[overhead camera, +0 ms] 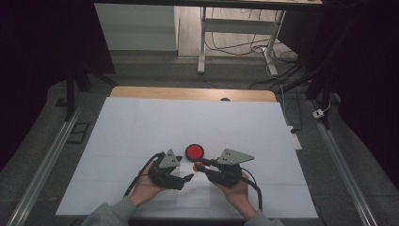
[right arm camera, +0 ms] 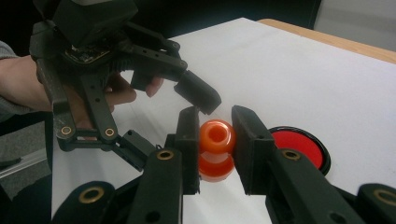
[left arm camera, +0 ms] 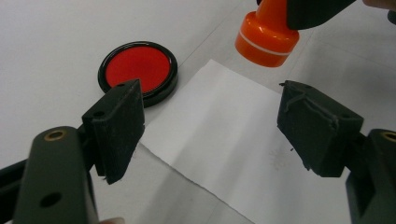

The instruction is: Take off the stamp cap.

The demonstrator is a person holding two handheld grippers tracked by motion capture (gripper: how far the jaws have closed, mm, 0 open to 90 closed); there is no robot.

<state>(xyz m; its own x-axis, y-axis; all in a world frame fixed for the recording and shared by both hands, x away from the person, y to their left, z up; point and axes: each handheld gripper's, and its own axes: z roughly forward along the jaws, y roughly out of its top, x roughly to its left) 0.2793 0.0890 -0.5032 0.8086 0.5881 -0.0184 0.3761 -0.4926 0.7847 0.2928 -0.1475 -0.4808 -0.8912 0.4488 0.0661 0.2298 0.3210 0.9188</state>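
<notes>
A: Room's dark at the sides; grey floor (overhead camera: pixel 155 70), cables (overhead camera: pixel 240 47) trailing across it.
B: Wooden table (overhead camera: pixel 193 92) under a white sheet (overhead camera: pixel 188 122). Beyond it, a white desk frame (overhead camera: pixel 203 42). Metal rails (overhead camera: pixel 44 160) flank both sides; power strip (overhead camera: pixel 295 137) at right.

Orange stamp (left arm camera: pixel 267 36) with white band, red ink pad (left arm camera: pixel 137 70) in black rim, white paper (left arm camera: pixel 224 140), black grippers (right arm camera: pixel 215 140)

A wooden table (overhead camera: pixel 141 91) carries a large white sheet (overhead camera: pixel 141 127). On the sheet lie a round red ink pad (overhead camera: pixel 194 151) and, just beside it, a small white paper (left arm camera: pixel 224 140).
</notes>
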